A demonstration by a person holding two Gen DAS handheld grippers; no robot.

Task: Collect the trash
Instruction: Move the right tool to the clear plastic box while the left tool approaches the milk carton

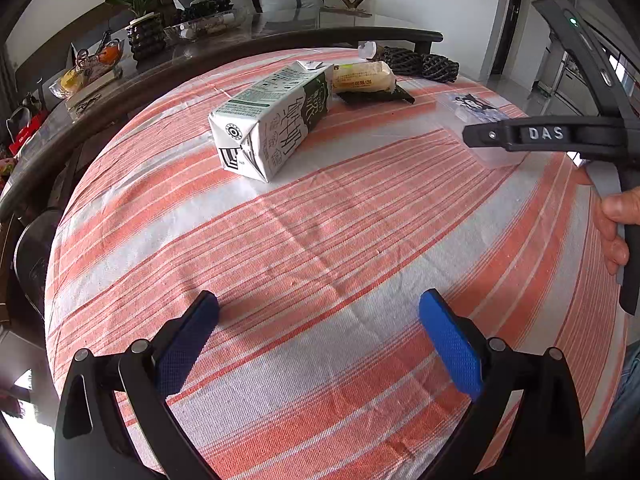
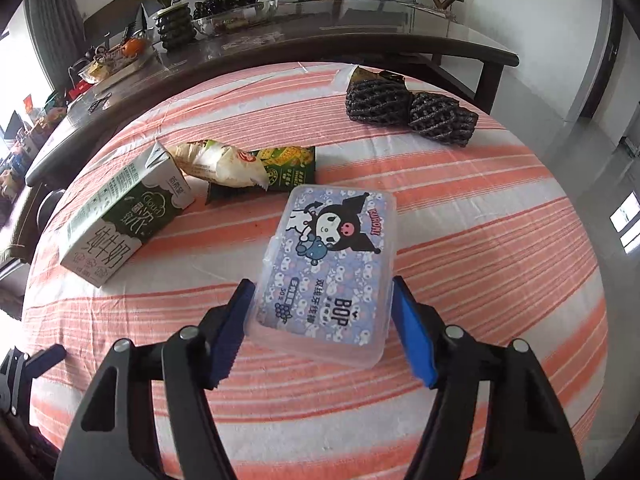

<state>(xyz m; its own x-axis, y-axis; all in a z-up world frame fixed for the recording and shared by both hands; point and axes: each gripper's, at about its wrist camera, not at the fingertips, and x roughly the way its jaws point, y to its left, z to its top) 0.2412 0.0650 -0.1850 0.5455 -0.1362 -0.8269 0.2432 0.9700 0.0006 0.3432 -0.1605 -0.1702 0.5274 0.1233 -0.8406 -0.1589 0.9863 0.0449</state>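
Note:
A clear plastic floss box (image 2: 328, 248) with a cartoon lid lies on the striped tablecloth (image 2: 480, 208). My right gripper (image 2: 322, 288) is shut on its near end, with both blue pads against its sides. The left wrist view shows this gripper (image 1: 540, 134) from the side, over the box (image 1: 472, 108). My left gripper (image 1: 320, 308) is open above bare cloth. A milk carton (image 1: 272, 120) (image 2: 120, 216) lies on its side. Beside it are a pale snack wrapper (image 2: 216, 164), a green packet (image 2: 288, 168) and two black foam nets (image 2: 408, 112).
A dark glass-topped table (image 2: 360, 28) runs behind the round one, carrying a potted plant (image 2: 172, 20) and a fruit bowl (image 1: 92, 64). A person's hand (image 1: 616, 216) grips the right tool. The cloth drops off at the round table's edge.

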